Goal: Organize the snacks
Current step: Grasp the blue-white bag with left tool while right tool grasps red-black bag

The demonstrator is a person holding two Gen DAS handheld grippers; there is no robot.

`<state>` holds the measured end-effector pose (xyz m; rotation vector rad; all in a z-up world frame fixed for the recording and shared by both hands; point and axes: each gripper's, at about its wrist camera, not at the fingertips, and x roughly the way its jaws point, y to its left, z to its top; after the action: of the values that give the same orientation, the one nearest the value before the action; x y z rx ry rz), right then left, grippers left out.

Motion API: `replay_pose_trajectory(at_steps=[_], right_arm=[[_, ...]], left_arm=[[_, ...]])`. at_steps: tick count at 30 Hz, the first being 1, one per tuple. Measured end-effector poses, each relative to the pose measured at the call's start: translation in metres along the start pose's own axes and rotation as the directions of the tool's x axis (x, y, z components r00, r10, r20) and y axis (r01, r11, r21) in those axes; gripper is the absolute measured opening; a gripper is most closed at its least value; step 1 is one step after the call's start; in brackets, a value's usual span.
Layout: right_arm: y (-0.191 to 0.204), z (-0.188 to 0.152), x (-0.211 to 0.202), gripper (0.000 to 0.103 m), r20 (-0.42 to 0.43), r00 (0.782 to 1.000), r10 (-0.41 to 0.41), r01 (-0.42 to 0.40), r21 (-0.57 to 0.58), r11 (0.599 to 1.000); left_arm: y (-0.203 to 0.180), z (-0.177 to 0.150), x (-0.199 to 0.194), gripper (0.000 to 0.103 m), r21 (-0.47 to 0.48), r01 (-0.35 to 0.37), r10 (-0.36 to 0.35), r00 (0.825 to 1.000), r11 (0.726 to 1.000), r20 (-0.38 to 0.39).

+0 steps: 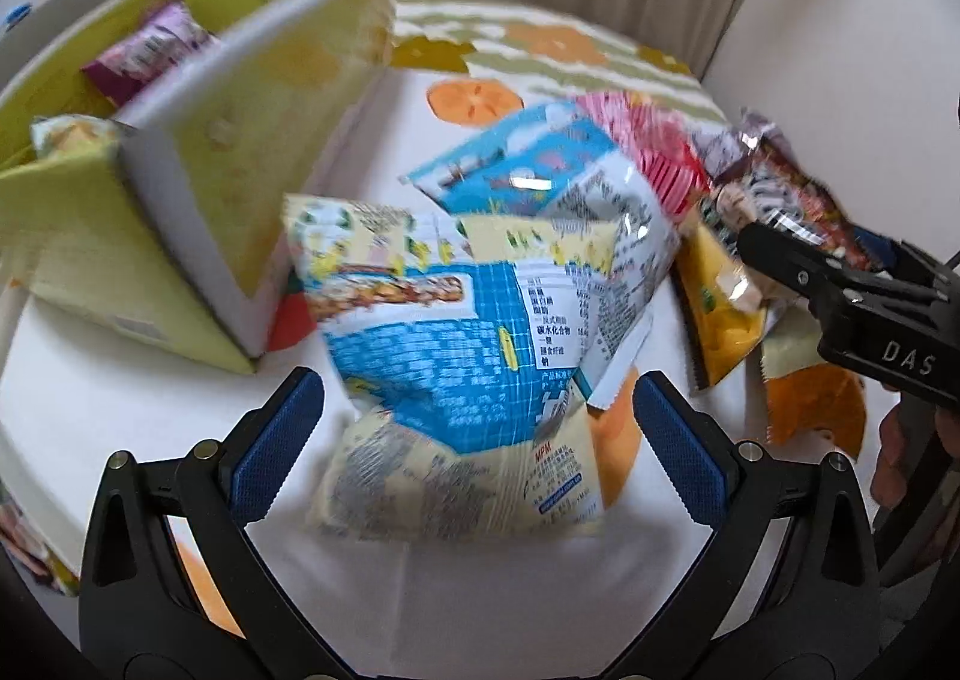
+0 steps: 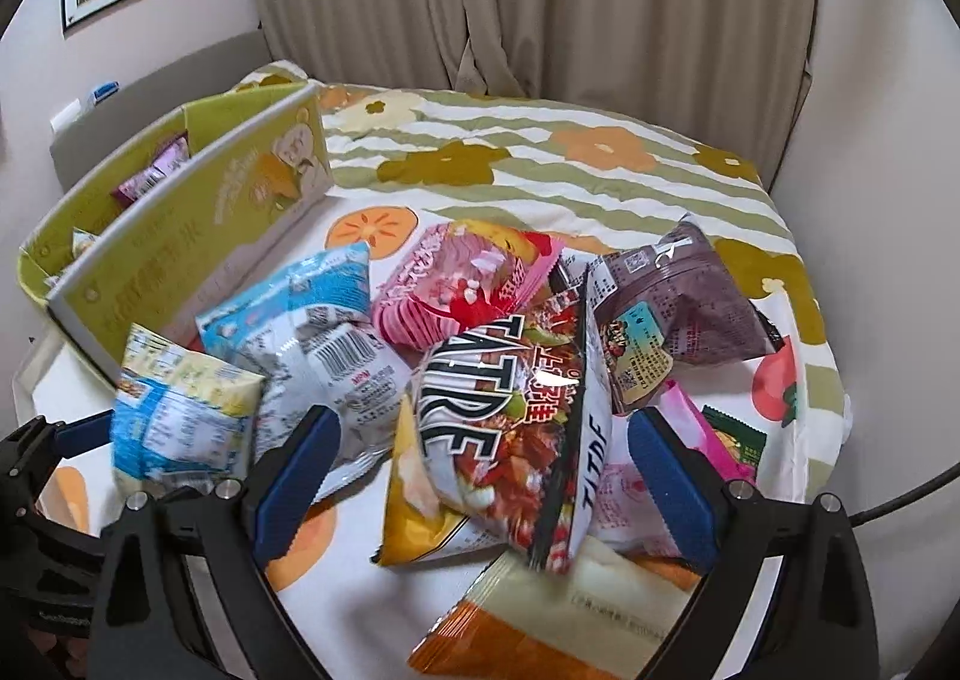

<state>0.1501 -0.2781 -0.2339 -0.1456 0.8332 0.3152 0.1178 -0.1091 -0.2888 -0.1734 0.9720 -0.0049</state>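
Blue-and-yellow snack bag (image 1: 456, 356) lies between the wide-open left hand-held gripper (image 1: 477, 428) fingers; right hand-held gripper (image 2: 477, 476), also wide, straddles a red bag (image 2: 510, 428).

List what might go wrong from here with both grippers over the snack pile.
1. The left gripper is open around the blue-and-yellow bag, which overlaps the blue-white bag; closing could snag both.
2. The right gripper straddles the red noodle pack, tilted on the yellow bag; it may slip sideways.
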Motion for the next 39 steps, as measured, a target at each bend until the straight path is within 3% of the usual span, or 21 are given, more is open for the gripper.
replay_pose_trajectory(at_steps=[1,5,14,20,24,27,39], right_arm=[[-0.001,0.001,0.004,0.096,-0.011,1.000,0.003,-0.003,-0.002,1.000],[-0.005,0.002,0.014,0.096,-0.026,1.000,-0.005,0.005,0.006,1.000],[-0.007,-0.002,0.024,0.095,-0.046,0.999,0.000,0.001,0.022,1.000],[-0.007,-0.003,0.028,0.080,-0.061,0.998,0.000,0.002,0.027,1.000],[-0.006,-0.005,0.028,0.075,-0.061,0.998,-0.007,0.009,0.033,0.999],[-0.004,-0.007,0.028,0.062,-0.063,0.998,-0.023,0.024,0.027,0.999],[-0.003,-0.007,0.004,0.058,-0.059,0.998,-0.029,0.033,0.067,0.997]], left_arm=[[0.000,0.001,0.004,0.091,-0.008,-0.001,0.001,1.000,1.000,-0.007],[0.004,-0.001,0.014,0.080,-0.044,0.018,-0.019,0.999,0.999,-0.030],[0.008,-0.003,0.010,0.064,-0.048,0.033,-0.036,0.998,0.998,-0.045],[0.010,-0.005,0.006,0.063,-0.054,0.043,-0.047,0.997,0.998,-0.069],[0.010,-0.005,0.005,0.062,-0.063,0.043,-0.048,0.996,0.997,-0.077],[0.008,-0.005,0.005,0.062,-0.056,0.044,-0.048,0.996,0.997,-0.079],[0.008,0.008,-0.019,0.060,-0.035,0.058,-0.061,0.996,0.998,-0.065]])
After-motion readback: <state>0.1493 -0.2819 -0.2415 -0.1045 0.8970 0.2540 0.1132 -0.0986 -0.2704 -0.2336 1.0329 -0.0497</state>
